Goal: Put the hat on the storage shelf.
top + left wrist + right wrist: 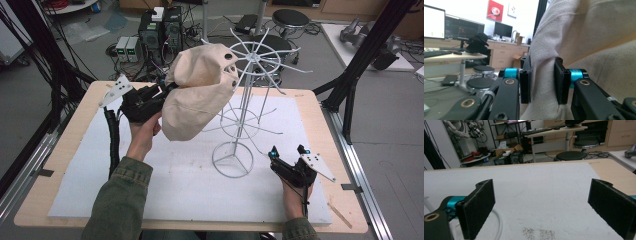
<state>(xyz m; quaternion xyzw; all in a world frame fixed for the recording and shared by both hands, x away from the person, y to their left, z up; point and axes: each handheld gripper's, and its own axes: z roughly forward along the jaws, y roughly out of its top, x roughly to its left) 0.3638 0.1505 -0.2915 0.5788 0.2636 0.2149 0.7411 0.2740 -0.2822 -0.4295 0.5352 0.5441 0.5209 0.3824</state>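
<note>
A beige cloth cap (200, 90) hangs in the air at the left of a white wire rack (245, 107), its crown touching the rack's top spokes. My left gripper (162, 95) is shut on the cap's edge; in the left gripper view the cap's beige fabric (544, 75) is pinched between the two black pads. My right gripper (288, 151) rests low over the white mat at the right of the rack's round base (232, 160). It stands open, and its pads (477, 207) have nothing between them.
A white foam mat (175, 190) covers most of the wooden table (65, 150). Black frame posts (360, 60) rise at the table's right and left. Stools, computers and cables lie on the floor beyond the far edge.
</note>
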